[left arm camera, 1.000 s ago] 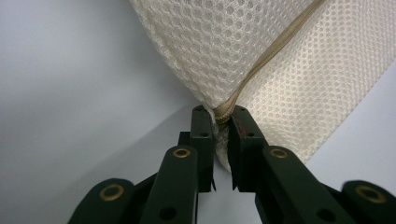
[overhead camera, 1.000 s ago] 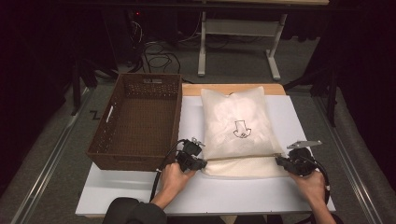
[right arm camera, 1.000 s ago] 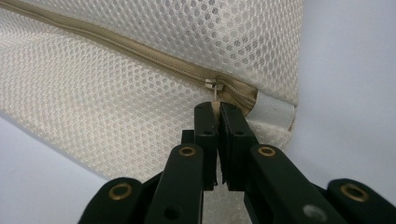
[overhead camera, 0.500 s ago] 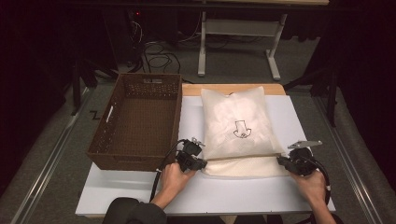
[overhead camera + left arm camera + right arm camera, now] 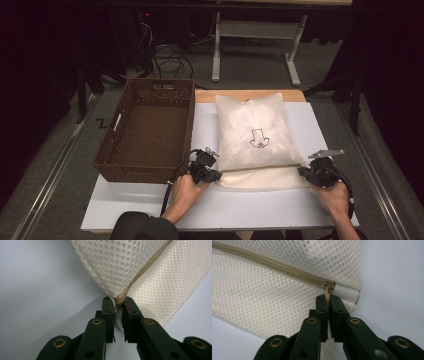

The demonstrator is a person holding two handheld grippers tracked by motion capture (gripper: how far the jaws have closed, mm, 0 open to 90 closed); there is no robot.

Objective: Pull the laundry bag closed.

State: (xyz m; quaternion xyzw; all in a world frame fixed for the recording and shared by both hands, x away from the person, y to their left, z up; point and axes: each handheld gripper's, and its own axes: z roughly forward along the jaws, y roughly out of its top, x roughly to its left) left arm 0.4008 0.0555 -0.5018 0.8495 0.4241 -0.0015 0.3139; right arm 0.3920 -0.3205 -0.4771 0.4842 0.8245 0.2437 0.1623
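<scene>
The left hand (image 5: 184,192) and right hand (image 5: 334,197) enter from the near edge of the table (image 5: 150,210), each carrying a gripper.

The left gripper (image 5: 216,173) sits at the near left corner of the mesh bag (image 5: 260,177). In the left gripper view its jaws are clenched on that corner (image 5: 117,302), pinching the mesh and the end of the zipper (image 5: 145,267) between the pads.

The right gripper (image 5: 303,171) sits at the near right corner of the bag. In the right gripper view its jaws are clenched on the zipper pull (image 5: 327,295), which hangs from the slider (image 5: 327,285) at the right end of the zipper (image 5: 274,265). The zipper teeth to the left of the slider are joined.

The bag lies on the table between the two grippers, right of centre, its near edge stretched from one gripper to the other. Its upper layer folds back toward the far side, and a black arrow mark (image 5: 258,138) shows on it. The far end of the bag reaches a wooden strip (image 5: 210,95) at the far edge of the table.

A brown woven basket (image 5: 120,165) stands on the left part of the table, just beside the bag and close to the left gripper. A white tag (image 5: 117,121) lies against its left wall.

Beyond the table, a desk frame (image 5: 252,30) and cables (image 5: 167,62) stand on the floor.
</scene>
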